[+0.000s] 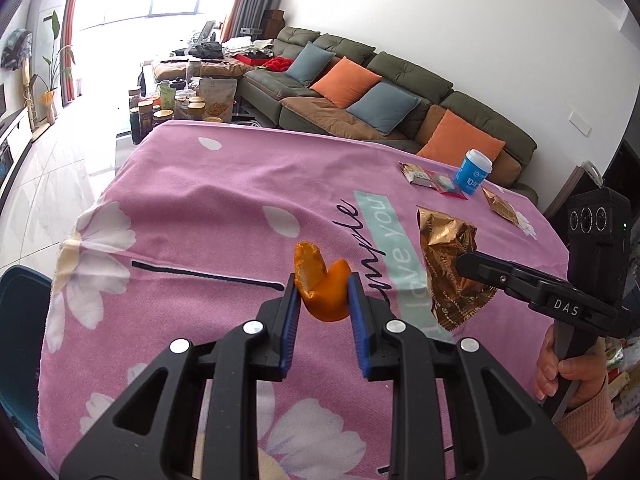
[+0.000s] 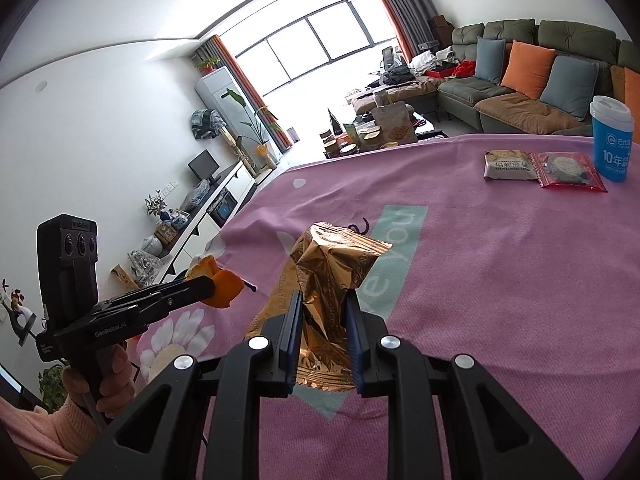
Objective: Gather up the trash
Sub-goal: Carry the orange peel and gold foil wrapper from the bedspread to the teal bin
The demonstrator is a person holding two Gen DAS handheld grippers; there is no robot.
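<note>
Table cloth [image 1: 208, 208]: matt pink woven fabric. Gold wrapper [image 2: 332, 264]: glossy crinkled foil. Orange peel [image 1: 326, 292]: matt, pitted skin. Left claw [image 1: 323, 300]: matt black plastic, ribbed blue pads [image 1: 290, 316], shiny metal rivets.

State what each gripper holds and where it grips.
Left gripper pinches the orange peel across its lower part. Right gripper clamps the gold wrapper at its crumpled lower middle.
</note>
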